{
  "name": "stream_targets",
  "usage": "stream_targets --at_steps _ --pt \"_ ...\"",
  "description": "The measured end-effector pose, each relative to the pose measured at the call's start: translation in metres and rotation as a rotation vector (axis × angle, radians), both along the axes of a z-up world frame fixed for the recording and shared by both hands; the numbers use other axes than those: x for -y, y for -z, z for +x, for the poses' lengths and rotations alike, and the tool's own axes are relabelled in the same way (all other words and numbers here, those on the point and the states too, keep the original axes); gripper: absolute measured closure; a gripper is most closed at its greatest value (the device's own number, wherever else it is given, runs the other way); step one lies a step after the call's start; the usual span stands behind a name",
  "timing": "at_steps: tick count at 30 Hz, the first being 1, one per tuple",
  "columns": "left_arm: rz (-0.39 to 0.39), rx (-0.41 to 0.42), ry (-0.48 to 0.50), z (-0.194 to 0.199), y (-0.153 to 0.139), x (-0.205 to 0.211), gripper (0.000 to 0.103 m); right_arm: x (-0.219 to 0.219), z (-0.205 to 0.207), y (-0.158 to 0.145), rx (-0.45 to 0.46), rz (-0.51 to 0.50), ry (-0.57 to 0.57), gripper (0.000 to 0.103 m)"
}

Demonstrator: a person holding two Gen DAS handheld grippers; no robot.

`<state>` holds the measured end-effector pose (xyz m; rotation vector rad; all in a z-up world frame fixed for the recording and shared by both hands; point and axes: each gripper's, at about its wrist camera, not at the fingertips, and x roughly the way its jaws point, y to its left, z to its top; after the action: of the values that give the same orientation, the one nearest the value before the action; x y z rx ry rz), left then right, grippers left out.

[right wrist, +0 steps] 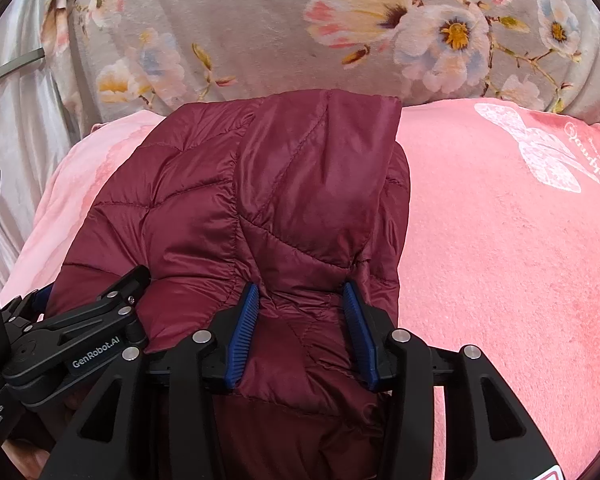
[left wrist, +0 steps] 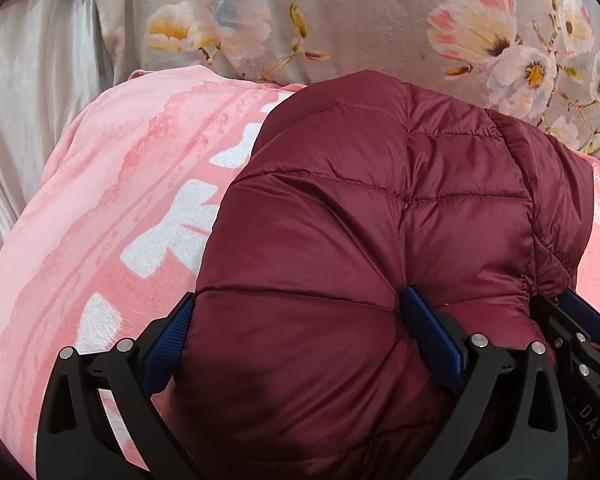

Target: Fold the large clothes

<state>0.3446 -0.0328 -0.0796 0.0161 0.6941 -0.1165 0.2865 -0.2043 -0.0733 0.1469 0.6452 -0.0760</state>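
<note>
Right now I have the maroon puffer jacket (left wrist: 380,208) bunched into a thick folded bundle on the pink blanket (left wrist: 112,184), and both tools are on its near edge. My left tool (left wrist: 296,320) stands wide, its blue pads (left wrist: 430,332) pressing into either side of a fat puffed section, so it grips the jacket's left part. My right tool (right wrist: 302,320) sits just beside it, on the right; its jaws stand about half apart with a gathered fold of the jacket between them, the ribbed blue pads (right wrist: 242,336) against the fabric on both sides. In the right wrist view the left tool's black frame shows at the near left, close against the jacket. The bundle lies left of the blanket's middle, with bare pink stretching to its right up to a white butterfly print (right wrist: 540,152). Beyond, at the far side, lies a grey floral cover (right wrist: 260,32), and pale satin fabric (left wrist: 28,112) falls at the far left.
</note>
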Motion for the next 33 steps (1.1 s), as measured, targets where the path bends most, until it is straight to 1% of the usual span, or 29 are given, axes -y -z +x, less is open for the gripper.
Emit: stream_targets --at_steps 5,7,8,9,10,13,15,19,21,25,28,31,33 --pt "-0.025 0.005 0.003 -0.002 -0.002 -0.003 0.005 0.005 -0.003 -0.001 0.012 0.021 0.011 0.053" --pt "-0.040 0.014 0.002 -0.010 -0.005 -0.007 0.005 0.008 -0.014 -0.006 0.029 0.030 0.037 0.046" --pt "-0.045 0.013 0.005 -0.016 -0.007 -0.009 0.005 0.010 -0.025 -0.009 0.022 0.018 0.060 0.045" --pt "-0.057 0.012 0.017 -0.031 -0.009 -0.014 0.005 0.010 -0.035 -0.012 0.026 0.008 0.063 0.040" --pt "-0.058 0.022 0.022 -0.043 -0.010 -0.018 0.005 0.010 -0.053 -0.015 0.039 -0.011 0.059 0.034" --pt "-0.055 0.042 0.034 -0.082 -0.014 -0.027 0.005 0.009 -0.099 -0.017 0.055 -0.073 0.076 0.021" --pt "-0.057 0.026 0.042 -0.108 -0.013 -0.030 0.005 0.008 -0.129 -0.015 0.058 -0.092 0.084 0.017" --pt "-0.049 -0.030 0.068 -0.144 -0.004 -0.032 0.005 0.000 -0.170 -0.007 0.029 -0.143 0.097 0.016" --pt "-0.028 -0.033 0.068 -0.165 0.000 -0.033 0.005 -0.005 -0.184 -0.002 0.009 -0.154 0.089 0.016" --pt "-0.006 -0.060 0.079 -0.191 0.007 -0.032 0.005 -0.011 -0.201 0.007 -0.025 -0.151 0.081 0.015" --pt "0.000 -0.073 0.063 -0.203 0.011 -0.034 0.005 -0.015 -0.211 0.012 -0.041 -0.134 0.083 0.015" --pt "0.013 -0.054 0.042 -0.211 0.011 -0.034 0.005 -0.017 -0.214 0.018 -0.071 -0.115 0.085 0.015" --pt "0.033 -0.041 0.036 -0.213 0.010 -0.031 0.005 -0.018 -0.214 0.020 -0.086 -0.130 0.100 0.015"
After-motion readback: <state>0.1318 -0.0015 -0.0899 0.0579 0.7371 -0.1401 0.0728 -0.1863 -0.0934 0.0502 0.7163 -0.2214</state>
